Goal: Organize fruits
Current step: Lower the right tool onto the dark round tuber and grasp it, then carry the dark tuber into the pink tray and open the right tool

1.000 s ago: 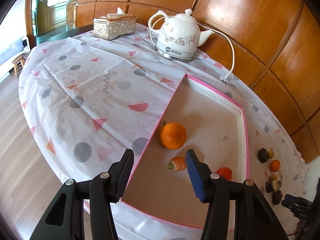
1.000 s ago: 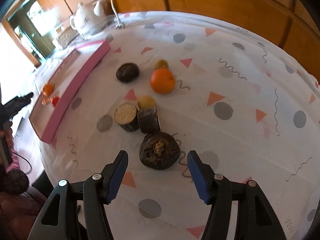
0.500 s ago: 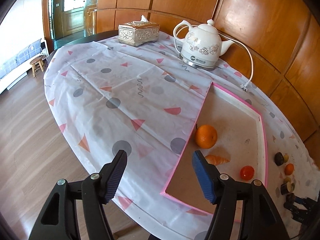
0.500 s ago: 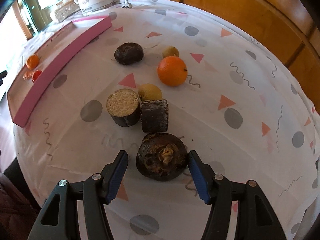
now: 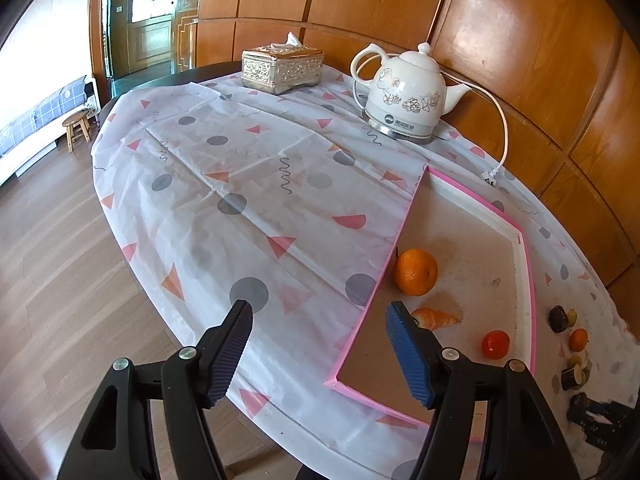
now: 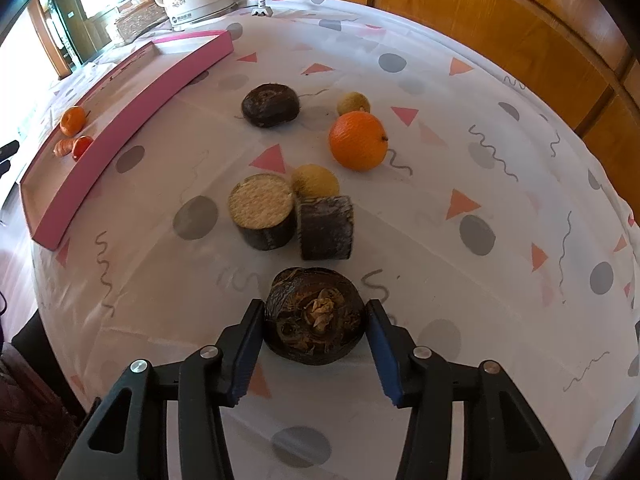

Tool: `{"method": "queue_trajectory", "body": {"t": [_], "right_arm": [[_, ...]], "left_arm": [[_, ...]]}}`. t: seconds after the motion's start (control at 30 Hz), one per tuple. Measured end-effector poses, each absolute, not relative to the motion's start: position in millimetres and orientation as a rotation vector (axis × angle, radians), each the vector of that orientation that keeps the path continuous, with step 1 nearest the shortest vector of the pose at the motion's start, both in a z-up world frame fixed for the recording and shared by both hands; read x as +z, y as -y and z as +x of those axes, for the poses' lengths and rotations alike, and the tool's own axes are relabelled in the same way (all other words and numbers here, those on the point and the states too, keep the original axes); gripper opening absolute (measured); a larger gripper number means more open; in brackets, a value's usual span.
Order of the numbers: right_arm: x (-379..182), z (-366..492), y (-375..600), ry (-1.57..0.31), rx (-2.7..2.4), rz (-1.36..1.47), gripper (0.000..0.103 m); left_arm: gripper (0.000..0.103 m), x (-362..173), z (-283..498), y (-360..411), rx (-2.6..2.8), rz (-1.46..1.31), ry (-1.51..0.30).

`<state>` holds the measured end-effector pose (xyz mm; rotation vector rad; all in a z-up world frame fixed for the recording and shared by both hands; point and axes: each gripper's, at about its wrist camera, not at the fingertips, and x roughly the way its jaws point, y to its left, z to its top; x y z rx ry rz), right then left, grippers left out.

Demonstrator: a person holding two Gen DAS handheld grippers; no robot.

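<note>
In the left wrist view the left gripper (image 5: 318, 334) hangs empty with its jaws apart, over the table's (image 5: 224, 184) near edge beside the pink tray (image 5: 529, 280), which holds an orange (image 5: 415, 272), a carrot piece (image 5: 436, 317) and a small red fruit (image 5: 495, 344).

In the right wrist view the right gripper (image 6: 314, 334) is closing around the dark round fruit (image 6: 315, 316) at lower centre; the pads flank it without clearly pressing. Keep the pads level across its widest part and squeeze gently.

A second ago that fruit sat ahead of wider jaws.
</note>
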<state>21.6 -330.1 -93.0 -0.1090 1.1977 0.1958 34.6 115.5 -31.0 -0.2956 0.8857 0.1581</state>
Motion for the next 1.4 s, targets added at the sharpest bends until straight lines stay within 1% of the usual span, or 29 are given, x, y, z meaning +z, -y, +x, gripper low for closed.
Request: {"method": "queue_trajectory", "body": {"t": [0.1, 0.23, 0.43, 0.63, 0.77, 0.97, 1.03, 1.17, 1.4], "right_arm": [[-90, 18, 321, -1.204, 0.210, -0.109, 0.051], [-90, 13, 314, -1.215, 0.217, -0.110, 0.051], [-87, 9, 312, -1.218, 0.196, -0.088, 0.051], [-56, -2, 293, -1.136, 0.236, -0.038, 0.051], [-35, 2, 259, -1.073, 0.327, -0.008, 0.051], [-18, 17, 193, -1.019, 0.481, -0.007, 0.051], [-19, 26, 167, -1.011, 0.525, -0.012, 0.051], [-18, 37, 133, -1.003, 0.581, -0.037, 0.051], [-44, 62, 96, -1.056, 0.589, -0.046, 0.051]], "left_arm": [[0.070, -32, 35, -116, 0.159, -0.299, -0.887], [0.073, -33, 32, -121, 0.174, -0.318, -0.886], [0.073, -35, 30, -127, 0.192, -0.339, -0.882], [0.073, -36, 30, -128, 0.196, -0.344, -0.881], [0.074, -36, 30, -128, 0.195, -0.345, -0.880], [0.075, -38, 30, -131, 0.198, -0.357, -0.886], [0.077, -38, 30, -133, 0.203, -0.364, -0.881], [0.077, -39, 29, -138, 0.212, -0.374, -0.880], [0.077, -43, 30, -140, 0.214, -0.378, -0.890]]}}
